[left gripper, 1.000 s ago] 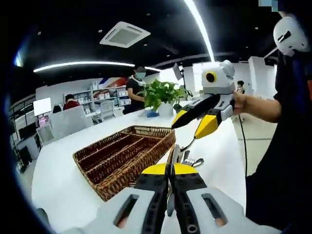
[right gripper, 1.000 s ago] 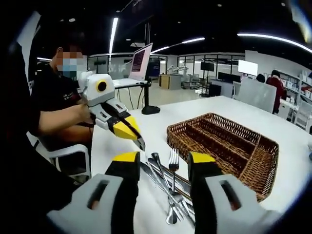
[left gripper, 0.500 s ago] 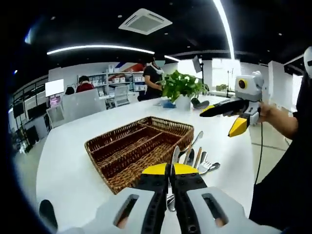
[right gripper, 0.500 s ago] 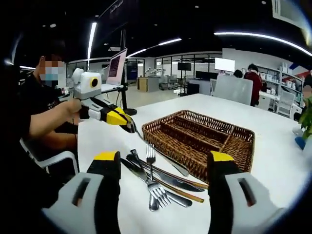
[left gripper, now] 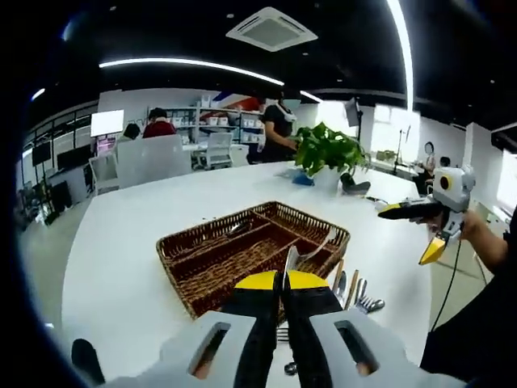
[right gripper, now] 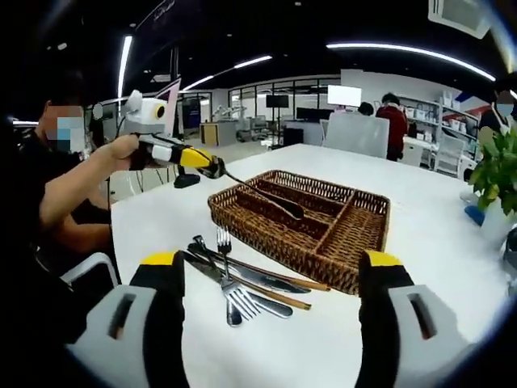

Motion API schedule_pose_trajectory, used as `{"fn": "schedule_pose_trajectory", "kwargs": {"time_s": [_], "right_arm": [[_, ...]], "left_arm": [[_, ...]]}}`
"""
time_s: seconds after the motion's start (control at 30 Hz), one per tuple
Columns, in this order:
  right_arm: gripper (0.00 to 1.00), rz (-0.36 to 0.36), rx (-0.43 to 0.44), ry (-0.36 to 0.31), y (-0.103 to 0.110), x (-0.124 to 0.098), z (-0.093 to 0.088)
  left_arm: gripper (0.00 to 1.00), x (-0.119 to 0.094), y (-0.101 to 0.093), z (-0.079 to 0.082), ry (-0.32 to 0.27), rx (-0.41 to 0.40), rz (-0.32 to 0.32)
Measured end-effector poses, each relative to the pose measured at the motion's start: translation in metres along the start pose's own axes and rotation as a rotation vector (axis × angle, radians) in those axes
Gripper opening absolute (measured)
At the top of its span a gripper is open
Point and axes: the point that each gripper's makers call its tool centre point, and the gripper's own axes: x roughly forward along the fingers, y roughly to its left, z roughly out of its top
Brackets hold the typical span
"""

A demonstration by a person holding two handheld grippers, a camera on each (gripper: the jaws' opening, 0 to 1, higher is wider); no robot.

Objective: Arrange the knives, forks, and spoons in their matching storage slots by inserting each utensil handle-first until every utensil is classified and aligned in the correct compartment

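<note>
A brown wicker tray with long compartments stands on the white table; the left gripper view shows its rim too. My left gripper is shut on a long silver utensil, seemingly a knife. From the right gripper view, that left gripper holds the utensil slanting down, its tip over a tray compartment. My right gripper hangs wide open above the loose cutlery pile, holding nothing. In the left gripper view it floats open at the right, and the pile lies beside the tray.
A potted plant stands at the table's far end and also shows at the edge. A seated person holds the left gripper. Desks, shelves and other people fill the background. Bare white table lies left of the tray.
My left gripper has carried the utensil from beside the pile out over the tray. My right gripper has opened wider and drawn back from the pile.
</note>
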Motion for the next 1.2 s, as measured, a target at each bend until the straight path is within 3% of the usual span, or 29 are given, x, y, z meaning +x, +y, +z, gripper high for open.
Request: {"fn": "schedule_pose_trajectory", "kwargs": {"time_s": [0.13,0.43,0.67,0.87,1.2], "right_arm": [[0.98,-0.022,-0.002,0.015,-0.003,-0.002,-0.003],[0.96,-0.005,-0.006,0.041,0.003,0.001,-0.008],[0.94,-0.008,-0.008,0.043,0.006,0.000,-0.007],[0.94,0.001,-0.004,0.070,0.011,0.004,-0.018],[0.92,-0.003,0.002,0.083,0.006,0.000,-0.023]], "left_arm": [[0.00,0.010,0.017,0.006,0.009,-0.020,0.017],[0.00,0.039,0.049,0.024,-0.023,-0.093,0.008],[0.00,0.052,0.071,0.022,0.019,-0.125,0.051],[0.00,0.065,0.103,0.017,0.052,-0.183,0.101],[0.00,0.090,0.111,0.018,0.101,-0.203,0.076]]}}
